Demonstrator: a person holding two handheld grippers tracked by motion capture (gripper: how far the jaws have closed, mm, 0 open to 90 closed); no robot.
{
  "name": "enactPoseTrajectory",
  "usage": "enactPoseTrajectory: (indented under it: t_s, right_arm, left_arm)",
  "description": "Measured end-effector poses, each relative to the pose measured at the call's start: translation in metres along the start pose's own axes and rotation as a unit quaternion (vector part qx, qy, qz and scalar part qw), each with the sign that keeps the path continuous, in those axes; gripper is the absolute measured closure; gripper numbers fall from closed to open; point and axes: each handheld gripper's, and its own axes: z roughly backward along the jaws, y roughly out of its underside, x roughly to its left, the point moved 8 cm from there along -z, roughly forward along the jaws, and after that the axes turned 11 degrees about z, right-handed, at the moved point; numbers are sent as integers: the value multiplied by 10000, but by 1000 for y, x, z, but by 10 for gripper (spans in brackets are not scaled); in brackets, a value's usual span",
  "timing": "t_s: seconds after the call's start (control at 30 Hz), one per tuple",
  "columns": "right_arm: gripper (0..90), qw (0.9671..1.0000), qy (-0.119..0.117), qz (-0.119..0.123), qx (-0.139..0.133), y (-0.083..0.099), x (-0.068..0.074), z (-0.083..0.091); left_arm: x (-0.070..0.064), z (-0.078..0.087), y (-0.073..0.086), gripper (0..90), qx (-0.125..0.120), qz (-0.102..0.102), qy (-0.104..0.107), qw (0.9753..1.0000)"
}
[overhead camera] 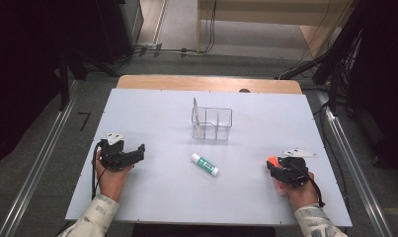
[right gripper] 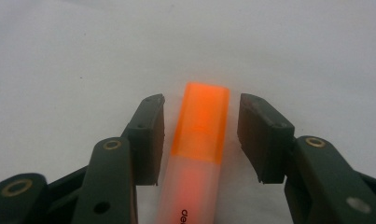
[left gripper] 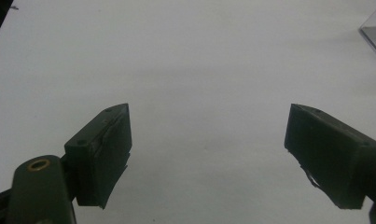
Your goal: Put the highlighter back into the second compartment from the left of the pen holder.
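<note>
An orange highlighter (right gripper: 202, 135) with a translucent body lies on the white table between the jaws of my right gripper (right gripper: 200, 103). The jaws stand open, with a narrow gap on each side of the pen. From above, the highlighter's orange cap (overhead camera: 271, 160) pokes out at the tip of the right gripper (overhead camera: 273, 165), near the table's right side. My left gripper (overhead camera: 139, 151) rests at the left of the table. Its jaws are spread wide with only bare table between them, as the left gripper (left gripper: 209, 119) view confirms.
A clear plastic organizer (overhead camera: 212, 122) with compartments stands at the table's middle back; its corner (left gripper: 374, 35) shows at the upper right of the left gripper view. A white and green glue stick (overhead camera: 204, 164) lies in front of it. The white tabletop (overhead camera: 157, 197) ends near the person's sleeves.
</note>
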Motion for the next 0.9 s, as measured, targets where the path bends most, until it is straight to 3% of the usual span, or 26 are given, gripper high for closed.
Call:
enactPoseTrajectory:
  t_s: [0.9]
  right_arm:
    - [640,10000,-11,41,53,1,2,-2]
  left_arm:
    - [0,0,1,155,15,-28,-8,10000]
